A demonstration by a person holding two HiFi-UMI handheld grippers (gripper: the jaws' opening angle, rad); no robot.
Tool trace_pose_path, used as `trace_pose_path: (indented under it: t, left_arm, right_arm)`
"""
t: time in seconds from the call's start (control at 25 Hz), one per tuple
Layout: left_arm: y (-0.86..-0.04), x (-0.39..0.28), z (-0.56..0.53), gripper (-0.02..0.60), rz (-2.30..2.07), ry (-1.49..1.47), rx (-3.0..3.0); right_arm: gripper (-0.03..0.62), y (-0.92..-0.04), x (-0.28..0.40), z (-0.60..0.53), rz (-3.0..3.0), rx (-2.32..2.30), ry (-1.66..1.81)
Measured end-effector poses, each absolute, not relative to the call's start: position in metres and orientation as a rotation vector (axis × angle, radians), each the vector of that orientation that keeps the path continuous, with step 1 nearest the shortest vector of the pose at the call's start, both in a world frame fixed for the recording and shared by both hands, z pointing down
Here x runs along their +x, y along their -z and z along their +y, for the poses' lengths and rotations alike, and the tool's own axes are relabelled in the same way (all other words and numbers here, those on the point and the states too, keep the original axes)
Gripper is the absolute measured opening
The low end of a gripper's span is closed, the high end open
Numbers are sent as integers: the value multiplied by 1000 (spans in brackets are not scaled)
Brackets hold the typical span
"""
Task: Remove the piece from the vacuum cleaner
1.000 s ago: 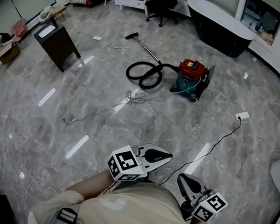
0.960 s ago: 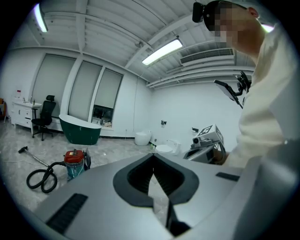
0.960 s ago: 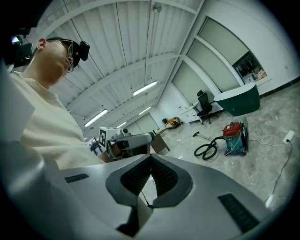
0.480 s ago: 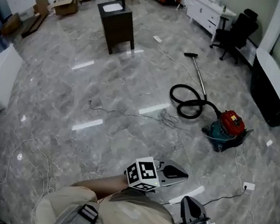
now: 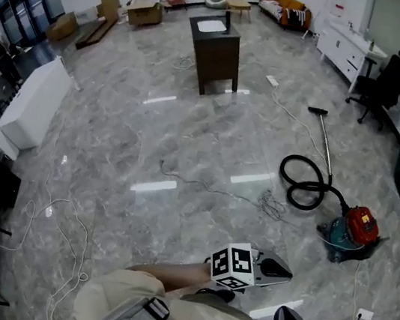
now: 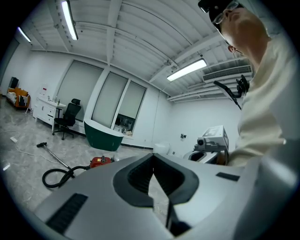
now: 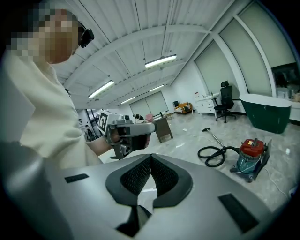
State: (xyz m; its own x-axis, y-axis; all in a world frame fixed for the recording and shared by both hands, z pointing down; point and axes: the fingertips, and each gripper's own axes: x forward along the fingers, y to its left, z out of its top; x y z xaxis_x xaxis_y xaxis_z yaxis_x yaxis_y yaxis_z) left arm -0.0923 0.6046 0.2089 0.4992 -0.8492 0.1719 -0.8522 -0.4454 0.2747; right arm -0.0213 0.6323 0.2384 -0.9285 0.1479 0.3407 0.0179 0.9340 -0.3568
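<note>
Plainly you are on the approach, not yet at the work. The vacuum cleaner (image 5: 351, 232) sits on the floor (image 5: 187, 146) at about two o'clock from you, well apart from both tools. Your left hand-held gripper (image 5: 285, 270) points toward three o'clock with its jaws closed on nothing. Its own view shows the dark pads (image 6: 136, 178) meeting at the tips with only the room beyond. Your right hand-held gripper (image 5: 287, 313), at five o'clock of the left one, is likewise closed and empty.

The piece to come off is probably the hose or the wand, though which joint you mean to break cannot be told from here. The next move calls for closing the gap and opening one pair of jaws for the part. Ready the other pair to steady the body, since a canister on that glossy floor may slide when pulled.

The machine has a red top on a teal drum, rounded and hard-shelled. A black hose (image 5: 300, 186) lies coiled at its ten o'clock, limp and flexible. From the coil a thin, straight, rigid wand (image 5: 326, 148) runs toward twelve o'clock to a small dark floor head (image 5: 317, 110). The floor is polished grey marble, mirror-bright, with thin cables (image 5: 268, 203) trailing across it. Your jaw pads carry a fine knobbed texture, which should suit a smooth tube.
</note>
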Motion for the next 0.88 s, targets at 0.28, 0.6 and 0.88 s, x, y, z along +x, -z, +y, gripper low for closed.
trace_pose_path:
  t: [0.28,0.6,0.88]
  left_arm:
    - [-221,-80,586,5,-1355,-41,2459]
    - [-229,-49,566,5,-1230,-69,2484]
    - [-234,18,520,5,-1194,-174,2547]
  right_arm:
    - [3,-251,-19,613,-2703,-102,-515]
    - [3,-238,3,587,-2736,23,-499]
    - [3,-251,55,542,-2808,85,-467]
